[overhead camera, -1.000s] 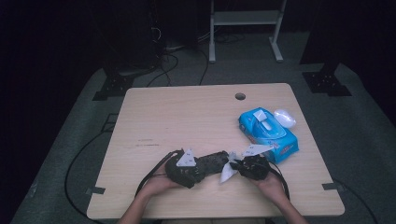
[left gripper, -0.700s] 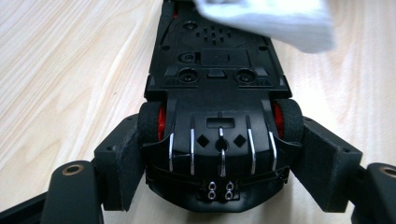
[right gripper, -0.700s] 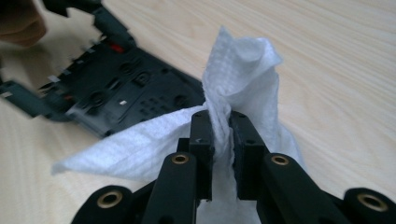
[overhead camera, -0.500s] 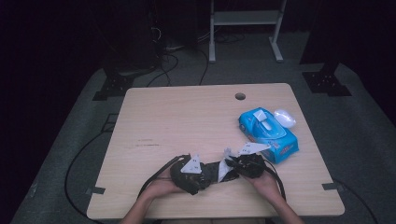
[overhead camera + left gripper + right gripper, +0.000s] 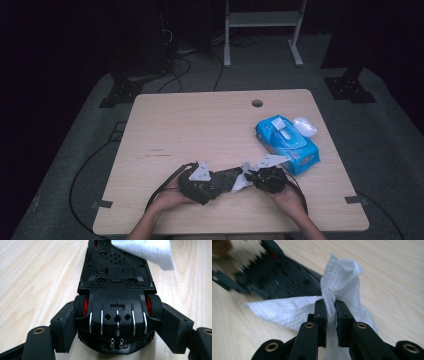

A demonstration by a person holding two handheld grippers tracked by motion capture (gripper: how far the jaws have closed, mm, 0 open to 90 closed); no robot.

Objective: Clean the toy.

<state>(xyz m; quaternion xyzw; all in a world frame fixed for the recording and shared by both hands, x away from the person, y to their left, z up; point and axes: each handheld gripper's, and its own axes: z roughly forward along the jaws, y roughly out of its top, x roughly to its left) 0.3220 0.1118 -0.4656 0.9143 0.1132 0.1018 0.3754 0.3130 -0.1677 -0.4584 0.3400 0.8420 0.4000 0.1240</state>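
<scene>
A black toy car lies belly up, its underside and red-hubbed wheels facing the left gripper view. My left gripper is shut on it, with pads pressing the rear wheels from both sides. In the high view the left gripper and the car are near the table's front edge. My right gripper is shut on a bunched white wipe, which hangs against the car. From above, the right gripper holds the wipe at the car's far end.
A blue pack of wipes lies at the right, with a white oval lid beside it. The wooden table has a cable hole near its back edge. Cables trail off the front left.
Both hands have stayed together at the front edge. The wipe and car have shifted only slightly against each other.
</scene>
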